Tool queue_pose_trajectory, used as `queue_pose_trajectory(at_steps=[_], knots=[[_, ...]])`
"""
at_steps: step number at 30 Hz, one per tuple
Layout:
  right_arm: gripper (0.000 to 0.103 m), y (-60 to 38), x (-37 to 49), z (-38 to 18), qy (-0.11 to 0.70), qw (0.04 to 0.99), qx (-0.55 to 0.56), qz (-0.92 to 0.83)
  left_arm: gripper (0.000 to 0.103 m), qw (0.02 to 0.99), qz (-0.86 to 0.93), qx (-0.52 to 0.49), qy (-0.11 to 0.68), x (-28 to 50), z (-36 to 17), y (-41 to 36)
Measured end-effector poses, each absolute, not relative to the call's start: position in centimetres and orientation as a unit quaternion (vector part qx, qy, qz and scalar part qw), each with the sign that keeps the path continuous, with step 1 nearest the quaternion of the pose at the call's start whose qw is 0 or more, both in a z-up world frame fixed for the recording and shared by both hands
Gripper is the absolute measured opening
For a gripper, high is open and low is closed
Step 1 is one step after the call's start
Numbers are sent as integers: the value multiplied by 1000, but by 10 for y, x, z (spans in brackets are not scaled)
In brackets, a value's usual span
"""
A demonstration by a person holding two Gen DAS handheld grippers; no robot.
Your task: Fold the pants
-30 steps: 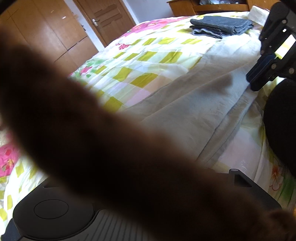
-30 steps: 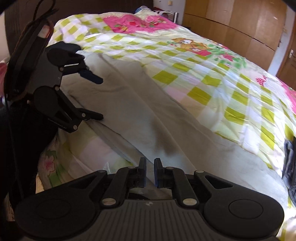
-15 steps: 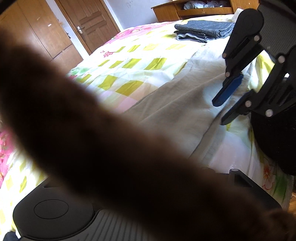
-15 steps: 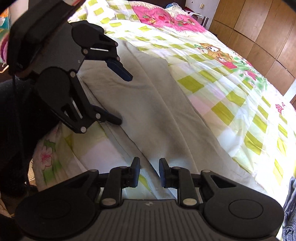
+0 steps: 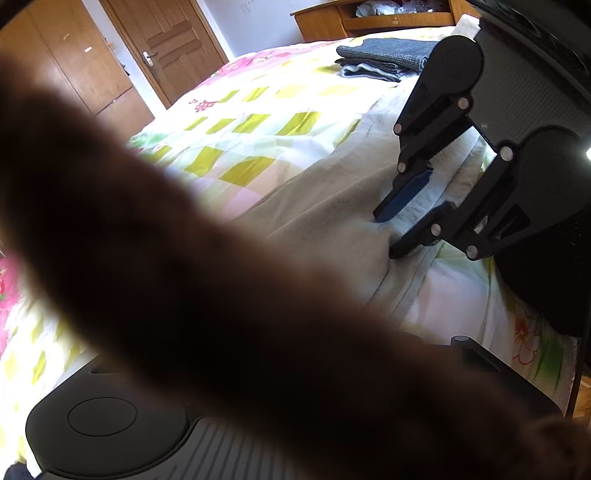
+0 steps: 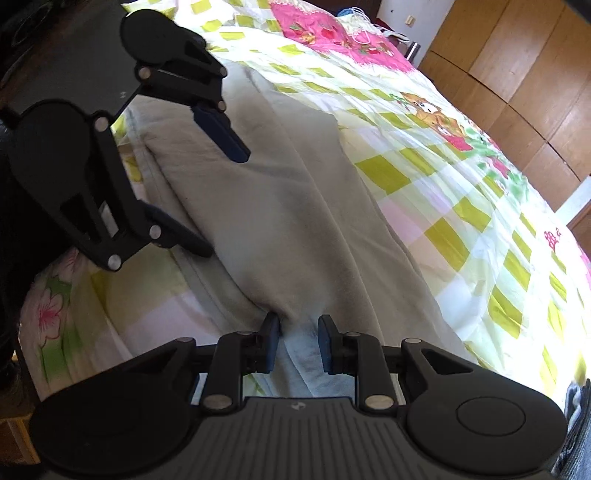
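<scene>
Light grey pants (image 6: 295,206) lie stretched along the near edge of the bed; in the left wrist view the pants (image 5: 325,206) show past a blurred brown shape (image 5: 184,277) that fills most of the frame and hides the left fingers. My right gripper (image 6: 299,341) is open, its fingertips straddling a bunched fold at the pants' near edge. From the left wrist view the right gripper (image 5: 386,236) touches that same edge. My left gripper (image 6: 221,203) is open wide, its lower finger resting at the pants' edge further along.
The checkered yellow, white and pink quilt (image 6: 424,166) covers the bed. A stack of folded dark grey clothes (image 5: 384,61) sits at the far end. A wooden door (image 5: 166,48), a wooden shelf (image 5: 369,18) and wardrobe panels (image 6: 517,74) stand beyond. Dark clothing of a person (image 5: 546,295) is beside the bed.
My right gripper has opened from nearly shut and dropped onto the pants' near edge. The left gripper has come closer to the pants, still open.
</scene>
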State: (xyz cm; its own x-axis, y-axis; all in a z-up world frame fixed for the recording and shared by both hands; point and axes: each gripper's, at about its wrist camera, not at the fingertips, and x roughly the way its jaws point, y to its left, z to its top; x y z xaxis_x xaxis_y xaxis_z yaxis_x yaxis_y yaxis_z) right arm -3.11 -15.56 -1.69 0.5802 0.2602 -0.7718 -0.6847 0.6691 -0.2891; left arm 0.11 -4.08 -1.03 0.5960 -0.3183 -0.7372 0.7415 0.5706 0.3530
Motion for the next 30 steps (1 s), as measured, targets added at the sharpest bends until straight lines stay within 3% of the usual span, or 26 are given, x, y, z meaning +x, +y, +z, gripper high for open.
queue_pose_trajectory(at_steps=[1,2,3,5,8,12,18,20,23,30], knots=[[30,-157,-28,-15,368,842,-279,279,72,830,-317,336,315,2,-11,-41],[18,-159,-26,-11,374,844,-264,279,69,831,-312,338,313,3,-12,-41],[18,-162,-24,-6,378,846,-249,280,66,832,-310,337,313,5,-12,-40],[18,-169,-26,7,375,856,-222,279,36,835,-318,312,324,8,-8,-35],[18,-177,-31,30,366,868,-186,278,22,843,-317,286,328,10,4,-26],[18,-175,-51,44,366,865,-167,300,20,832,-333,294,332,-5,17,-18],[19,-159,-53,-3,424,836,-187,294,20,808,-335,315,370,-13,-15,-21],[19,-163,-51,0,419,843,-179,287,26,810,-329,315,369,-12,-11,-20],[23,-186,-53,20,406,865,-126,268,31,816,-330,309,360,-15,1,-15],[25,-281,-62,33,410,909,14,79,32,829,-359,264,338,-17,20,-32]])
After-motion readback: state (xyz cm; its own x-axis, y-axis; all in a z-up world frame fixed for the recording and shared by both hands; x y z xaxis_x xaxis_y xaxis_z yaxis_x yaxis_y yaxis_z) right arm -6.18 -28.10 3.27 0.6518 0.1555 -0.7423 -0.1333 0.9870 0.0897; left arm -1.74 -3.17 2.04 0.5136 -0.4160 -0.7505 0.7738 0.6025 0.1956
